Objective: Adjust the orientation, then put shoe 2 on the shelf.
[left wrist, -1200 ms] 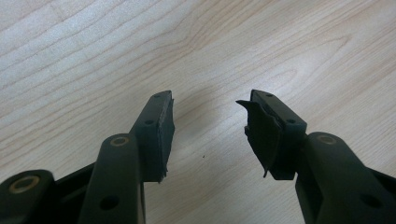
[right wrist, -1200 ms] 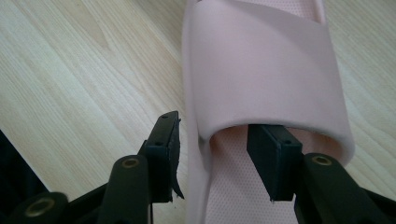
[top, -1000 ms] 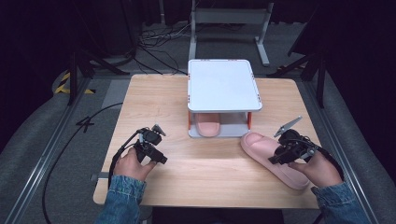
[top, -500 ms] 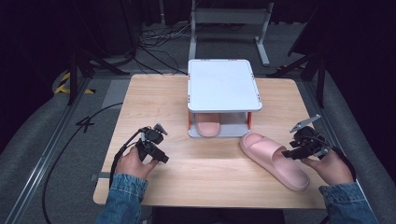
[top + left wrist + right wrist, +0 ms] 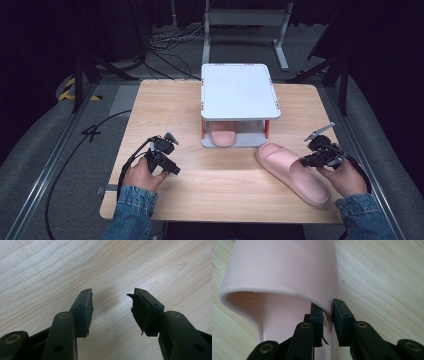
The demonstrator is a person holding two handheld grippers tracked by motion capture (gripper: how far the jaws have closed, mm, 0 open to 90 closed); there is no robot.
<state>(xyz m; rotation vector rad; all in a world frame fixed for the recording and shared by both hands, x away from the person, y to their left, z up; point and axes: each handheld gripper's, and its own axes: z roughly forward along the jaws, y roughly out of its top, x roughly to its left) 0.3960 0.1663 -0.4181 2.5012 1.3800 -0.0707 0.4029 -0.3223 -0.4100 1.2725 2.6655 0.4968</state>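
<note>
A pink slipper (image 5: 287,169) lies on the wooden table (image 5: 165,110) at the front right, toe toward the rack. My right gripper (image 5: 311,161) is at its right side. In the right gripper view my right gripper (image 5: 327,312) is shut on the slipper's (image 5: 279,265) strap edge, one jaw inside and one outside. A second pink slipper (image 5: 222,135) sits on the lower level of the white two-tier rack (image 5: 239,90). At the front left my left gripper (image 5: 164,156) rests low over the table. In the left gripper view it (image 5: 112,307) is open over bare wood.
The rack stands at the middle back of the table. A black cable (image 5: 90,150) trails from the left gripper off the table's left edge. Dark floor, cables and a metal frame (image 5: 245,20) lie beyond the far edge.
The right hand and gripper shifted to the right, off the slipper's top to its right side. The slipper stayed about where it was. The left hand has not moved.
</note>
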